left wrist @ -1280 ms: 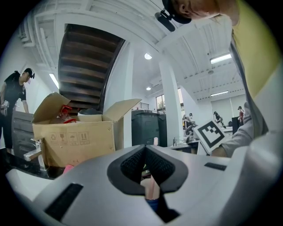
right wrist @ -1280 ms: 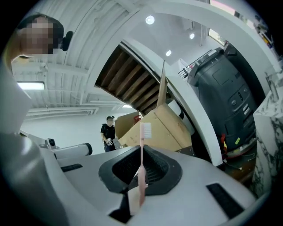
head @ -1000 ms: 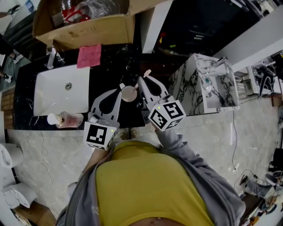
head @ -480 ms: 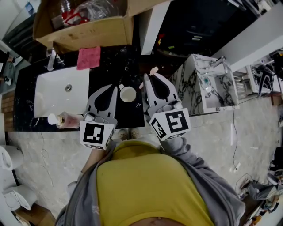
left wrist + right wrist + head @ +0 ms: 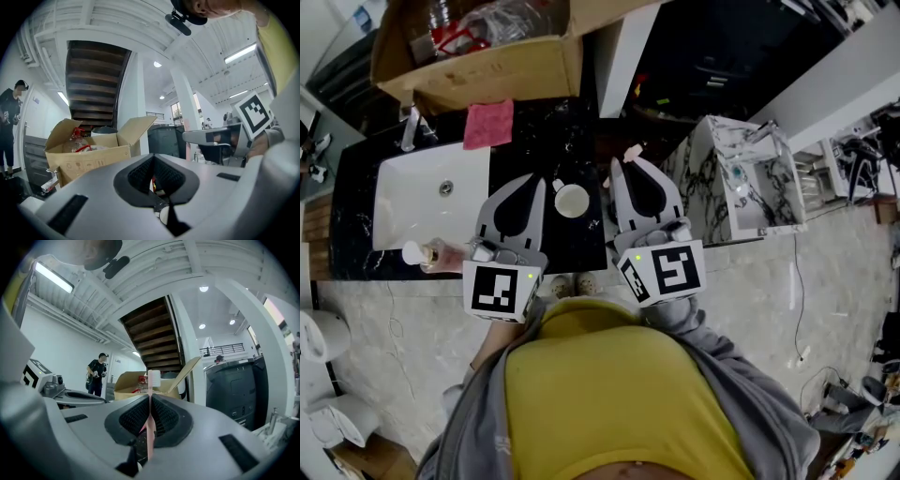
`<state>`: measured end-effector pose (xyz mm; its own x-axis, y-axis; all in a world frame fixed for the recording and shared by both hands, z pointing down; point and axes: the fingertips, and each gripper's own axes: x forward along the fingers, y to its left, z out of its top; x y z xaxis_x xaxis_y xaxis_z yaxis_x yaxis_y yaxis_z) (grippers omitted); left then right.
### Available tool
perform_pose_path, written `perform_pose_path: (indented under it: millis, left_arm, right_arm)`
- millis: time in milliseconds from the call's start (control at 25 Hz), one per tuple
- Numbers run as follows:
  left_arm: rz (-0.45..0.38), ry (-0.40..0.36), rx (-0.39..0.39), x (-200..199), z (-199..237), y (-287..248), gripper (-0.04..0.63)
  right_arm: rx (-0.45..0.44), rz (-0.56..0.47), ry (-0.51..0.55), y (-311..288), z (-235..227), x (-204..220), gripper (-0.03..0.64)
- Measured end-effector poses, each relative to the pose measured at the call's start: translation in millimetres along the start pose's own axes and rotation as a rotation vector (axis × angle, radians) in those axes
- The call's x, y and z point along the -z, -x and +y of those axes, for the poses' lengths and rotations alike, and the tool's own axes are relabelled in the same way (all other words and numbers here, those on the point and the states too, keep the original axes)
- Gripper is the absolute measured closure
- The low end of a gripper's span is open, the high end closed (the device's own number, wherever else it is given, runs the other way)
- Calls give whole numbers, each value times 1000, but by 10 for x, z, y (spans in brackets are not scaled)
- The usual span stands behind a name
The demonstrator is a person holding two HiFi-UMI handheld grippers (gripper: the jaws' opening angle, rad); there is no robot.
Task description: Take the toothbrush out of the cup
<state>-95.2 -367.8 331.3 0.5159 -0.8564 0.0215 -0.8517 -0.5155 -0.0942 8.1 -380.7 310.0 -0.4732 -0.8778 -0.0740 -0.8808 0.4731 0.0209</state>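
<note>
Grey plastic grippers are the nearest things, just in front of the person's yellow shirt (image 5: 609, 394). The left gripper (image 5: 542, 182) has its jaws pressed together, and its own view shows nothing caught between them. The right gripper (image 5: 624, 167) pinches the pink toothbrush (image 5: 150, 423) by the handle. The brush stands upright between the pads, and its bristle head rises above the tips.

A little further is the white cup (image 5: 571, 200), which stands on the black marble counter (image 5: 539, 141) between the two grippers. The tip of the left gripper is just beside the cup's left rim; whether it touches the rim I cannot tell. The toothbrush is apart from the cup, to its right, and the cup looks empty from above.

Beyond this, a white sink (image 5: 422, 202) is set in the counter on the left, with a small bottle (image 5: 439, 253) lying at its near edge. A pink cloth (image 5: 487, 120) lies further back, and behind it is an open cardboard box (image 5: 487, 61).

I judge the main step is done, because the brush is already out of the cup. What is left, probably, is only to carry it away and put it down somewhere.
</note>
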Motion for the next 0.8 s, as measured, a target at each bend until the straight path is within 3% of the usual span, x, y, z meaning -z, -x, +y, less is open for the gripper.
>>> perform_pose_path:
  millis: [800]
  left_arm:
    - [-10, -9, -8, -24, 17, 7, 592]
  right_arm:
    - [-13, -3, -21, -7, 31, 10, 592]
